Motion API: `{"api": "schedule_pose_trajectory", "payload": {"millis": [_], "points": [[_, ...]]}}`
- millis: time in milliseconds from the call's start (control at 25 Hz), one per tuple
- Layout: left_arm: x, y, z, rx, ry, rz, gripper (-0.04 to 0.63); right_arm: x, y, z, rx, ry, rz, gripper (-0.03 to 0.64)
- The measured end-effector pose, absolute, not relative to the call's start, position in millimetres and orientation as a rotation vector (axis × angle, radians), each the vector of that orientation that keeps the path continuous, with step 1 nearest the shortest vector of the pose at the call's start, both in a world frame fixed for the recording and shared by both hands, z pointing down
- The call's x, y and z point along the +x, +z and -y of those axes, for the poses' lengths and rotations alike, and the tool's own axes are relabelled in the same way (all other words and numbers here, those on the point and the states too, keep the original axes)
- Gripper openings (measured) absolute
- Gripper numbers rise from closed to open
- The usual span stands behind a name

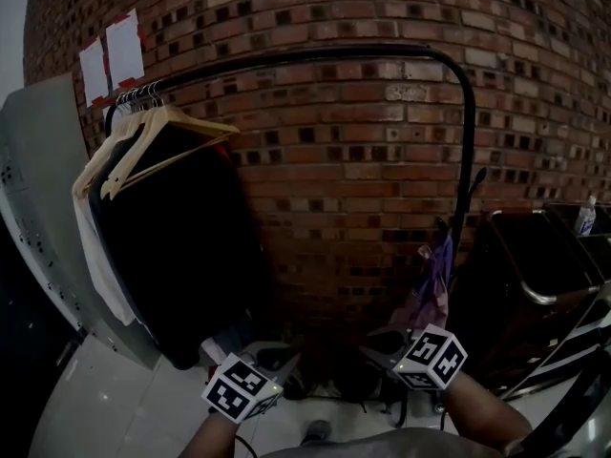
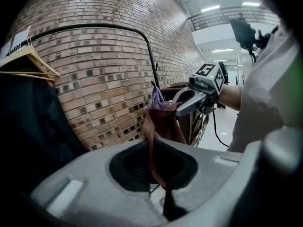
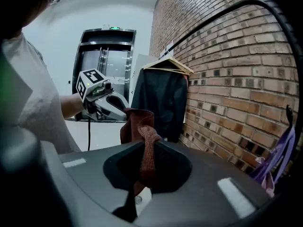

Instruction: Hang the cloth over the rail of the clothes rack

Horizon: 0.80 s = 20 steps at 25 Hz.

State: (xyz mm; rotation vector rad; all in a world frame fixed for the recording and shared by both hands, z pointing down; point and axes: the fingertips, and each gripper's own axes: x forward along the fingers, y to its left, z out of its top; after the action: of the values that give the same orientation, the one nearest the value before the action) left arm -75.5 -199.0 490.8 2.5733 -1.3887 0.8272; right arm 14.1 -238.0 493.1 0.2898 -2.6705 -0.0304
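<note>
A reddish-brown cloth (image 2: pixel 152 131) is stretched between my two grippers, low in front of the brick wall. My left gripper (image 2: pixel 154 161) is shut on one end of it. My right gripper (image 3: pixel 143 161) is shut on the other end of the cloth (image 3: pixel 146 143). In the head view both grippers sit at the bottom, left gripper (image 1: pixel 286 361) and right gripper (image 1: pixel 377 353), with the cloth too dark to make out between them. The black rail of the clothes rack (image 1: pixel 315 55) arches high above them; its right half is bare.
Wooden hangers (image 1: pixel 158 132) with a dark garment (image 1: pixel 181 246) fill the rail's left end. A purple item (image 1: pixel 434 275) hangs by the rack's right post (image 1: pixel 466 160). A dark cart (image 1: pixel 535 275) stands at the right, a white panel (image 1: pixel 38 237) at the left.
</note>
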Motion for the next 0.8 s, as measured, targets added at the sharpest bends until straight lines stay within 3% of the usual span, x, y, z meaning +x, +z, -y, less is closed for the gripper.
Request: {"api": "schedule_pose_trajectory", "payload": {"millis": [400,800], "points": [[-86.2,421.7,293.1,2.781,0.888,1.315,0.012,18.6,421.0,321.7,0.513,-0.242,2.627,0.014],[-113.7,300.0,363.3,3.011,0.958,1.418,0.012,-7.9,290.8,375.7,0.679,-0.541,2.604,0.014]]}}
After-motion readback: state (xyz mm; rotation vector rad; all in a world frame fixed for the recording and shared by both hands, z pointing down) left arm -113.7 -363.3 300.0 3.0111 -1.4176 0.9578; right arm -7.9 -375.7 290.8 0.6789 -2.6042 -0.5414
